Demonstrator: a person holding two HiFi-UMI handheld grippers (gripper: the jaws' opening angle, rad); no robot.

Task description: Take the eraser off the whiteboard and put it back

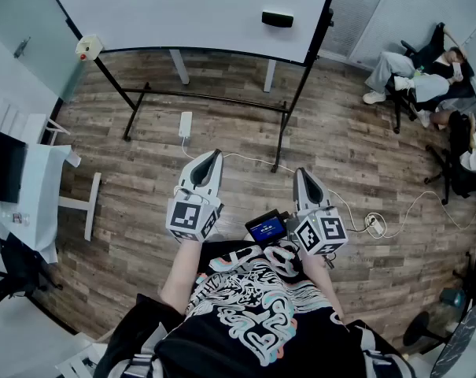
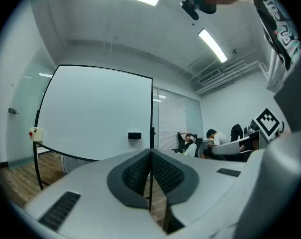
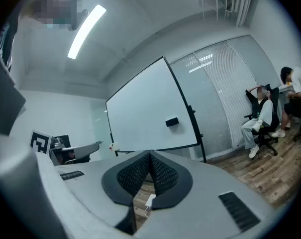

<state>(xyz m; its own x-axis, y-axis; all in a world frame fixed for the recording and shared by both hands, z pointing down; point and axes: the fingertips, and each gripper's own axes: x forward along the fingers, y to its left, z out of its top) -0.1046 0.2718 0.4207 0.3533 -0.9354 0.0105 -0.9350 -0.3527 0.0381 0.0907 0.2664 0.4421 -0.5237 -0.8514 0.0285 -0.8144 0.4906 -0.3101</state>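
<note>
A black eraser [image 1: 278,19] sticks to the white whiteboard [image 1: 190,10] on its black wheeled stand, far ahead of me. The eraser [image 2: 134,135] shows small in the left gripper view, and the right gripper view catches the eraser [image 3: 171,121] too. My left gripper [image 1: 215,155] is held level close to my body, jaws shut with nothing between them. My right gripper [image 1: 303,173] hangs beside it, also shut and empty. Both point toward the board from well short of it.
A white power strip [image 1: 186,124] and cables lie on the wooden floor between me and the stand. People sit on chairs [image 1: 415,81] at the right. A white desk [image 1: 35,195] with a monitor stands at the left. A small screen [image 1: 267,228] sits near my chest.
</note>
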